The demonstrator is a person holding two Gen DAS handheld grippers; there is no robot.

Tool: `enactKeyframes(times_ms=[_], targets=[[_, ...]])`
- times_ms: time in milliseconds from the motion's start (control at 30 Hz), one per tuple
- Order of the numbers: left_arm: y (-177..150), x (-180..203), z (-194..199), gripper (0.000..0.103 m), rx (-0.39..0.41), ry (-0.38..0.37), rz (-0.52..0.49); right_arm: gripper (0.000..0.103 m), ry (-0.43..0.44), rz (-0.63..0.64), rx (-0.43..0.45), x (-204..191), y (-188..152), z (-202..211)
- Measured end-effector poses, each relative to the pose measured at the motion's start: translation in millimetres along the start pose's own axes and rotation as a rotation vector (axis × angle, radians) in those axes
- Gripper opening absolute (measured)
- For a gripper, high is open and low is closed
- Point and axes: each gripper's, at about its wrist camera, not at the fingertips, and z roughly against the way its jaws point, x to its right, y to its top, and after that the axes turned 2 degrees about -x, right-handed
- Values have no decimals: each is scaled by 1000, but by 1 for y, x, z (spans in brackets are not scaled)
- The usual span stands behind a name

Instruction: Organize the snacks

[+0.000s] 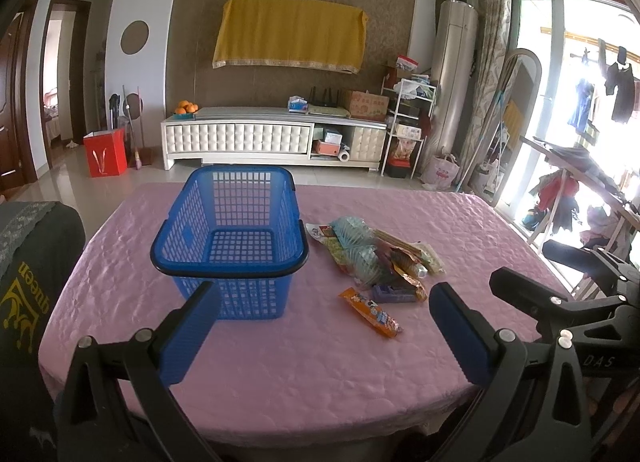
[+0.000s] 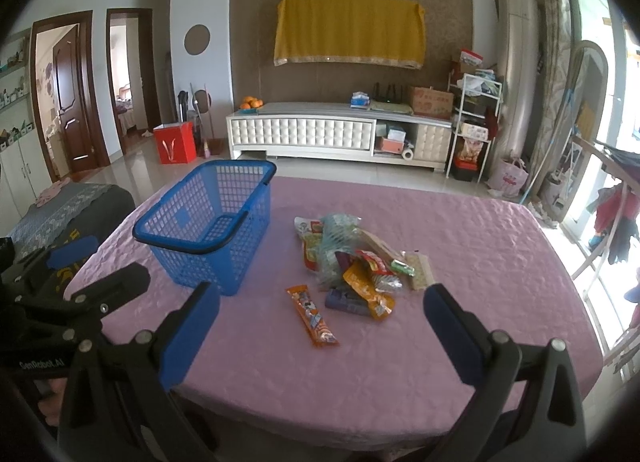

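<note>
Blue-padded left tongs (image 1: 320, 322) agape, right tongs (image 2: 320, 322) agape

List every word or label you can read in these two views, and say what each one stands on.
"queen": dark cloth left of the table.
"DAS": right gripper body, seen from the left wrist view.
"GenRobot.AI": left gripper body, seen from the right wrist view.
Snack wrappers and cardboard box: print too blurred.

Pink-clothed table (image 1: 280, 374) bearing empty blue basket (image 1: 230, 238) at ten o'clock, snack pile (image 1: 376, 254) centre, orange packet (image 1: 370, 312) at six.
</note>
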Motion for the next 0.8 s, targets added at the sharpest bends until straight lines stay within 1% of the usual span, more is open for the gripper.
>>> enactKeyframes(times_ms=[200,400,433,467,500,533,567,633,733,767,800], targets=[[1,2,-6,103,-15,0,3,103,22,-10,-4,5,0,-5],[1,4,-22,103,-46,8,4,103,62,-26,-24,15,-2,-23],[2,5,-26,103,-52,14,3,103,64,-27,-18,16,-4,-26],[2,5,-30,103,-60,17,2,103,73,-30,17,18,-7,-28],[2,5,-34,103,-66,19,4,103,101,-33,60,20,-11,-27],[1,4,-40,103,-77,25,7,103,119,-39,73,22,-12,-28],[1,4,-44,103,-85,29,7,103,113,-38,61,21,-12,-31],[-2,3,-56,103,-109,39,14,103,95,-25,-5,20,-11,-46],[-5,-3,-74,103,-147,40,32,103,128,-5,-82,19,-10,-68],[-7,-6,-79,103,-159,40,36,103,127,1,-100,18,-11,-74],[-8,-8,-84,103,-170,41,38,103,124,11,-146,17,-11,-85]])
